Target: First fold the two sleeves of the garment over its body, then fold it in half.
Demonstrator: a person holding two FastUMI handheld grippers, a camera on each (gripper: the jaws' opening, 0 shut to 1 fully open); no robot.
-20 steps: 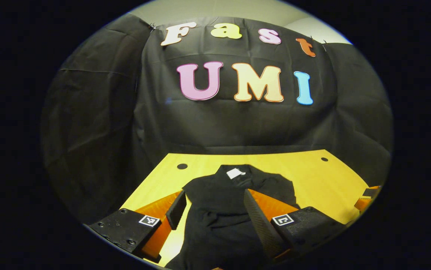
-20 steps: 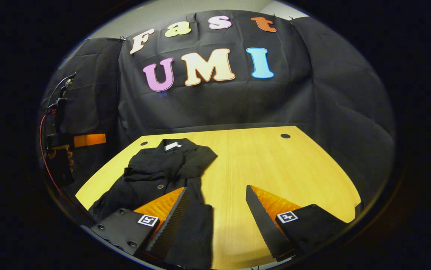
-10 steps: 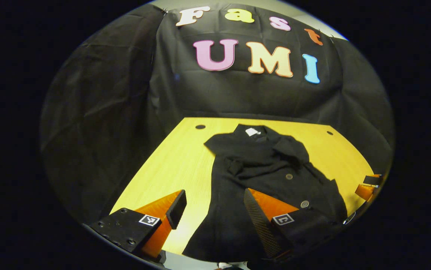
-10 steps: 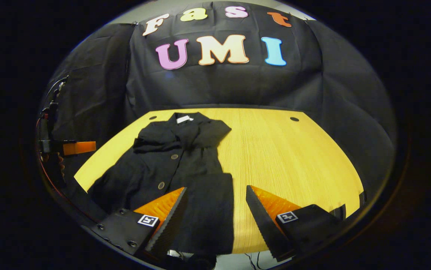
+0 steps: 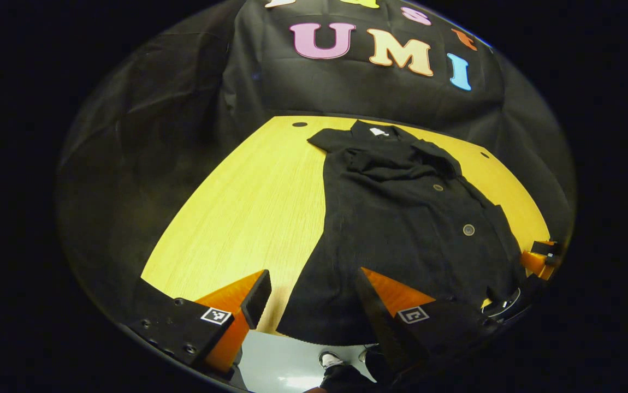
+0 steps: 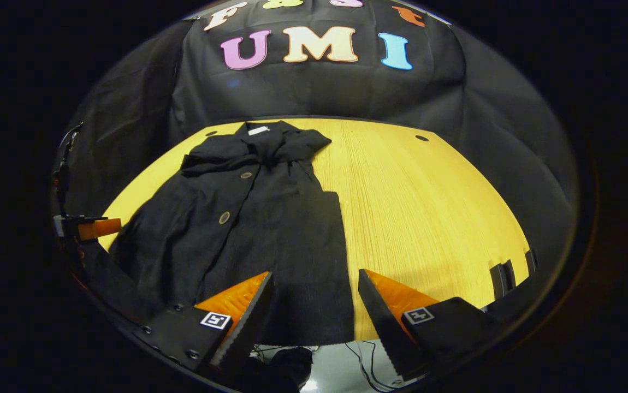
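A black button-front garment (image 5: 401, 218) lies flat along the yellow table (image 5: 248, 207), collar with a white tag at the far end, hem at the near edge. In the right gripper view the garment (image 6: 259, 218) covers the table's left half, and both short sleeves lie bunched over the chest below the collar. My left gripper (image 5: 311, 289) is open above the near edge, over the hem's left corner. My right gripper (image 6: 314, 289) is open above the hem's right corner. Neither holds any cloth. The left gripper (image 6: 84, 226) also appears far left, and the right gripper (image 5: 538, 259) far right.
The right half of the table (image 6: 428, 207) is bare wood, with small round holes (image 6: 422, 138) near the far edge. Two dark clips (image 6: 502, 273) sit on the near right edge. Below the edge are grey floor, cables (image 6: 363, 360) and a person's shoe (image 5: 329, 360).
Both grippers have risen and drawn back toward the near table edge, tilting down, so the whole garment and the floor have come into view. Both stayed open; the garment has not moved.
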